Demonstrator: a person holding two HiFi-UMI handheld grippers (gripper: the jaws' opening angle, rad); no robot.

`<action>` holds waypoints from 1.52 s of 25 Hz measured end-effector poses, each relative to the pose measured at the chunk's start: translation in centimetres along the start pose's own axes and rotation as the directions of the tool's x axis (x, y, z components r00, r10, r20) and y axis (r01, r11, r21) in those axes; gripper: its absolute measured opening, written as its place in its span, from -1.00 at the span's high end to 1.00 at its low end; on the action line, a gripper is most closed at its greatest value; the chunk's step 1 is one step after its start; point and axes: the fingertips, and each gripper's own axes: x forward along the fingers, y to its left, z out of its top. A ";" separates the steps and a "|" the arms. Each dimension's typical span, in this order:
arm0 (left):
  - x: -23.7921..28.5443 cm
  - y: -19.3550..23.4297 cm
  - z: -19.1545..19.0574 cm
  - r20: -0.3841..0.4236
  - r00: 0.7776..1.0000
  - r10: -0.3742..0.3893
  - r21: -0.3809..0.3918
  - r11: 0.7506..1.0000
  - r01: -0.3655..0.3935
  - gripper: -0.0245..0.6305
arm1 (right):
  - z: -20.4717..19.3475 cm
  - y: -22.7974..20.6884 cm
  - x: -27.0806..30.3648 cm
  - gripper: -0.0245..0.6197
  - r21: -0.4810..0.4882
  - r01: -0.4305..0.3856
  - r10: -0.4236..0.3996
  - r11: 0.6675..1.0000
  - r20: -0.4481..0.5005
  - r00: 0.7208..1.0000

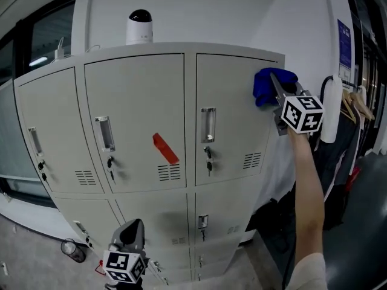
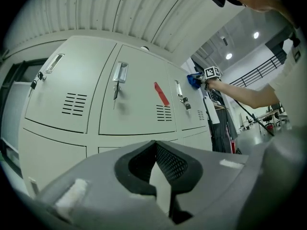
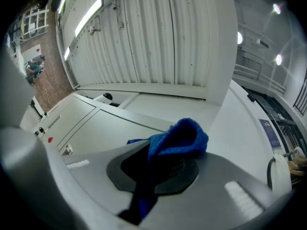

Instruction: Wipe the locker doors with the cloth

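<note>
One blue cloth (image 1: pixel 263 89), clamped in our right hand-held gripper (image 1: pixel 275 80), meets the locker door (image 1: pixel 233 132) at upper right; we should press flat and sweep overlapping strokes. Our left hand-held gripper (image 1: pixel 135 225) hangs closed, empty.

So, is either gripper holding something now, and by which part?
The right gripper holds the blue cloth by a bunched part, with a fold bulging past the jaw tips. The left gripper is shut and holds nothing.

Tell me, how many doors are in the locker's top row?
3: left door, middle door with the red strip, right door where the blue cloth sits at its top corner. None seems hidden.
</note>
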 end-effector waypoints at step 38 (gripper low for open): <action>-1.7 2.2 0.9 -0.011 1.000 0.015 0.000 1.000 -0.015 0.94 | 2.2 7.7 -1.3 0.85 0.059 -0.096 0.096 0.994 -0.004 0.995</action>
